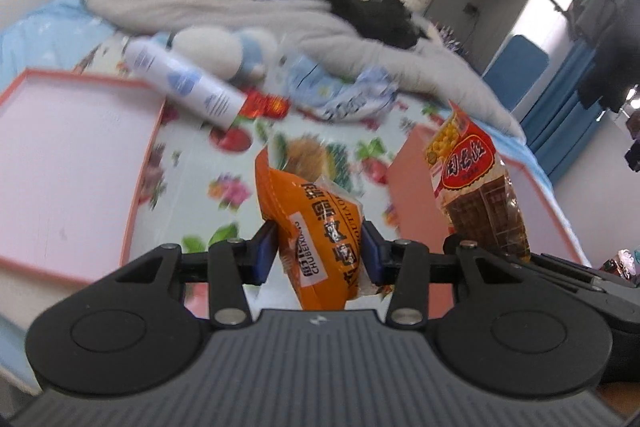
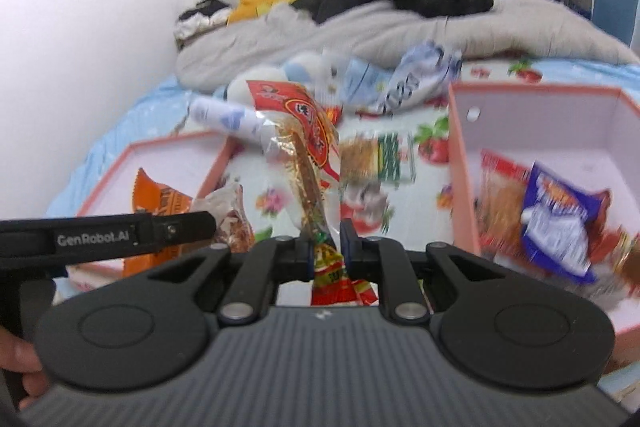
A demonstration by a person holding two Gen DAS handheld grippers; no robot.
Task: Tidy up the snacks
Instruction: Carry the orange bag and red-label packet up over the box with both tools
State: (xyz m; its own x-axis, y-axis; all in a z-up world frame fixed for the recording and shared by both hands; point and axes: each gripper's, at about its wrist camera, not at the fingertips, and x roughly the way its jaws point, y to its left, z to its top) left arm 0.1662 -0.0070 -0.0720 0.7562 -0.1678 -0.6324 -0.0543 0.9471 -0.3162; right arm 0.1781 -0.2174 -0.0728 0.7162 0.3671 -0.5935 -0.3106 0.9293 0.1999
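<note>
My left gripper [image 1: 318, 247] is shut on an orange snack packet [image 1: 316, 227] and holds it above the fruit-patterned sheet, between two pink boxes. My right gripper [image 2: 325, 247] is shut on a red and clear snack packet [image 2: 308, 163] that stands up from the jaws; the same packet shows at the right of the left wrist view [image 1: 476, 183]. The left pink box [image 1: 72, 163] looks empty in the left wrist view. The right pink box [image 2: 464, 163] holds a blue packet [image 2: 560, 223] and red packets. The left gripper and orange packet [image 2: 160, 203] show at the left.
A white spray can [image 1: 184, 83], a white plush toy [image 1: 212, 51] and a crumpled blue wrapper [image 1: 348, 95] lie on the bed beyond the boxes. A grey duvet [image 1: 224, 3] with black clothes fills the far end. The wall is on the left.
</note>
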